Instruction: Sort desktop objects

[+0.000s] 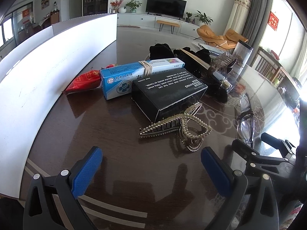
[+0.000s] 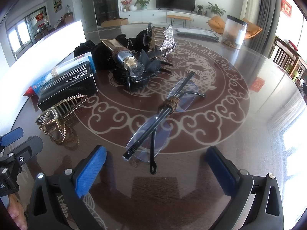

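Note:
A gold beaded hair claw (image 1: 178, 128) (image 2: 59, 113) lies just ahead of my left gripper (image 1: 151, 164), which stands open and empty above the table. Behind the claw sit a black box (image 1: 168, 92) (image 2: 67, 84), a blue-and-white box (image 1: 134, 74) bound with a rubber band, and a red packet (image 1: 84, 81). My right gripper (image 2: 157, 164) is open too, with folded glasses (image 2: 159, 118) wrapped in a brown band lying just beyond its fingers. A cosmetic tube (image 2: 122, 54) rests on black hair accessories (image 2: 142, 71).
A white board (image 1: 48, 61) stands along the table's left side. A clear lidded jar (image 2: 235, 31) and a flat dark case (image 2: 197, 33) sit at the far right. A rhinestone clip (image 2: 167, 38) stands behind the pile. Chairs (image 2: 287, 59) stand past the right edge.

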